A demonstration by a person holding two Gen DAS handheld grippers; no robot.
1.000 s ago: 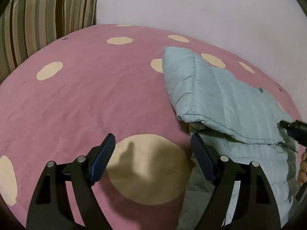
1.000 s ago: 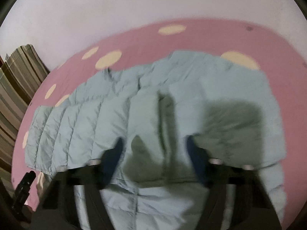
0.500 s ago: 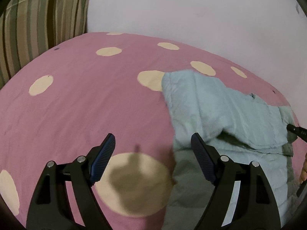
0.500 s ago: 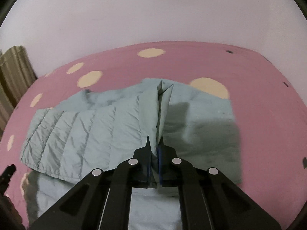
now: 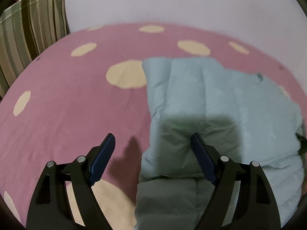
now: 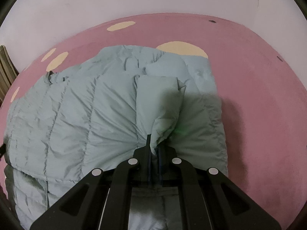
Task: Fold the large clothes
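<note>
One fold laid; we judge more remain. Right hand-held gripper (image 6: pixel 154 149) pinches quilted puffer jacket (image 6: pixel 107 115) on dotted bedspread (image 6: pixel 259 95); left hand-held gripper (image 5: pixel 151 153) gapes empty, jacket edge just ahead.

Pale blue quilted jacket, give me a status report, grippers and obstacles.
Right gripper shut on pale blue quilted jacket, fabric bunched. Left gripper open, holding nothing, over jacket's edge. Jacket partly folded on pink spotted blanket; nothing in the way.

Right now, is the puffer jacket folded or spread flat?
Partly folded: one quilted layer of the puffer jacket lies over another; right tongs pinch a bunched edge.
</note>
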